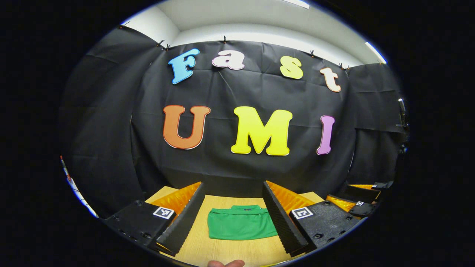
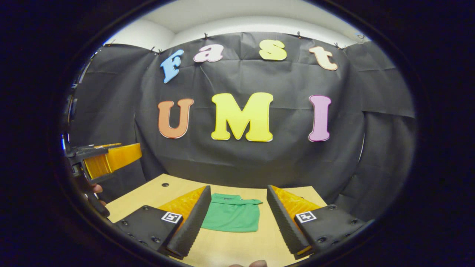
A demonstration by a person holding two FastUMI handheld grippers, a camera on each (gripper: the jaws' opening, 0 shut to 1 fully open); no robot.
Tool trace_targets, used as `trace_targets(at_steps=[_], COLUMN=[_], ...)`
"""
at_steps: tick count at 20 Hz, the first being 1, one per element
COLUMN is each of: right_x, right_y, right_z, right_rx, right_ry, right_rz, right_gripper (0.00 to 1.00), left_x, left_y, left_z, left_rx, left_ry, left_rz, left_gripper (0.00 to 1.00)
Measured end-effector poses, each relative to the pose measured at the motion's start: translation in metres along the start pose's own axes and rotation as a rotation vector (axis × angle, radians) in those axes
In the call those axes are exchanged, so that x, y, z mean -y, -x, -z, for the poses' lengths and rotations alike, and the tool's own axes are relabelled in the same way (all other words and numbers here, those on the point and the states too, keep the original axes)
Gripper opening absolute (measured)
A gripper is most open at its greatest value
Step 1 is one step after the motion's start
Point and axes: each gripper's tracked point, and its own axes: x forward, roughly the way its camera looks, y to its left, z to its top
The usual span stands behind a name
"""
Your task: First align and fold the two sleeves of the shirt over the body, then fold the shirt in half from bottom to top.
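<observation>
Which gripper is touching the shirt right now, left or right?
Neither. The left gripper and right gripper both hang open above the table, apart from the folded green shirt.

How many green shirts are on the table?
1. The folded green fabric shirt lies flat on the light wooden table, collar toward the wall, seen between the fingers of each open claw.
</observation>
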Motion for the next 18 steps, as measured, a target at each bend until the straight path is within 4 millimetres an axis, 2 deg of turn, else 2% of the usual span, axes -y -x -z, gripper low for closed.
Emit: trace_targets(at_steps=[5,13,18], right_x=[-0.005,-0.003,-0.006], right_y=[0.014,0.013,0.004], right_z=[-0.001,-0.005,-0.006], right_rx=[0.025,0.026,0.029], right_ry=[0.030,0.003,0.015], right_rz=[0.005,0.018,0.009], right_gripper=[0.93,0.93,0.93], left_x=[0.013,0.015,0.013], left_y=[0.018,0.016,0.010], left_z=[0.016,0.003,0.004], left_rx=[-0.019,0.019,0.011], left_ry=[-0.003,-0.060,-0.063], left_rz=[0.019,0.031,0.027], left_gripper=[0.99,0.99,1.00])
